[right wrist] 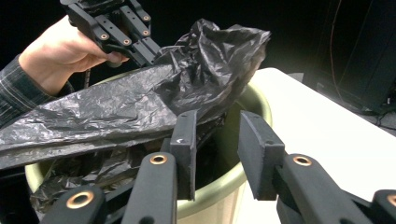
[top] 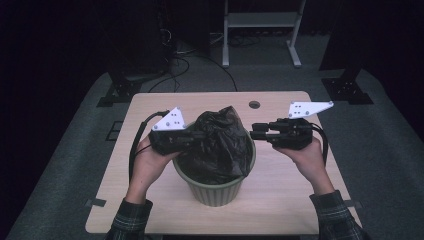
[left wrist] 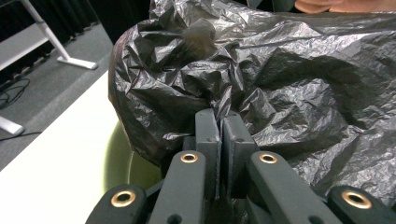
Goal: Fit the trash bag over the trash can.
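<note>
The bag (left wrist: 289, 79) is thin black plastic film, heavily crinkled, with a soft sheen on its creases. The bin (top: 215, 187) looks like pale green moulded plastic, ribbed outside, smooth and faintly glossy at the rim. The desk (top: 290, 195) has a light wood-grain top, smooth and matt. The tongs (right wrist: 217, 140) are matt black plastic with brass-coloured metal rivets. A plaid cloth sleeve (top: 340, 215) looks soft.

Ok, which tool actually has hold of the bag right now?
The left tool: its jaws are pinched shut on a fold of the black bag. The right tool has its jaws apart at the bin rim, gripping nothing.
</note>
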The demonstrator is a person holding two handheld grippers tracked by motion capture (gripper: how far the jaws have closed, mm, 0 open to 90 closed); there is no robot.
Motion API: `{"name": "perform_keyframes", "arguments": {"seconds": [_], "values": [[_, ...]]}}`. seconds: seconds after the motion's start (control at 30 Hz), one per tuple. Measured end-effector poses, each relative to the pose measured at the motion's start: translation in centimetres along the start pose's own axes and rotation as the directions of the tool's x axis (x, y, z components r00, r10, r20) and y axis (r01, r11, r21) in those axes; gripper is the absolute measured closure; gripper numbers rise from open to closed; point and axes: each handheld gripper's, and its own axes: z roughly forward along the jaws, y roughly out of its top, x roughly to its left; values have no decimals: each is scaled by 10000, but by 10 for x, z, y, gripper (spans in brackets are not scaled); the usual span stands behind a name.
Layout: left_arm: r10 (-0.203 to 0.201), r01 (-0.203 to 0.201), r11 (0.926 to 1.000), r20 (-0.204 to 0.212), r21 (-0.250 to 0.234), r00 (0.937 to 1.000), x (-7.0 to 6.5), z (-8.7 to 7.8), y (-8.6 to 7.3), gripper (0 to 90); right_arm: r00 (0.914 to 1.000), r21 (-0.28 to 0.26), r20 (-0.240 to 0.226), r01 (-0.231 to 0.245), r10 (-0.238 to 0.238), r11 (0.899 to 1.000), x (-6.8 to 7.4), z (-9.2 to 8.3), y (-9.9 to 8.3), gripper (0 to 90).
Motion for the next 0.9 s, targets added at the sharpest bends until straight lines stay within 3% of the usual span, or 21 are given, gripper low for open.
{"name": "perform_keyframes", "arguments": {"seconds": [0.3,0.4,0.47,0.57,0.77,0.9], "values": [[154,-156,9998,140,144,9998,-5,7,2,863,9966,79,-824,71,-65,9999,9,27,6,660],[220,-222,9997,213,106,9995,-6,8,3,863,9949,168,-1003,158,-140,9997,12,40,10,718],[281,-285,9995,257,132,9993,-8,9,4,860,9921,160,-1245,186,-165,9997,14,49,13,806],[378,-385,9990,310,216,9988,-10,11,4,856,9909,160,-1322,286,-263,9995,17,59,18,895],[518,-534,9979,443,364,9977,-15,18,6,836,9872,-64,-1547,395,-401,9992,25,75,33,900],[875,-905,9925,397,821,9954,-22,28,9,824,9886,-119,-1417,495,-507,9987,28,82,41,900]]}}
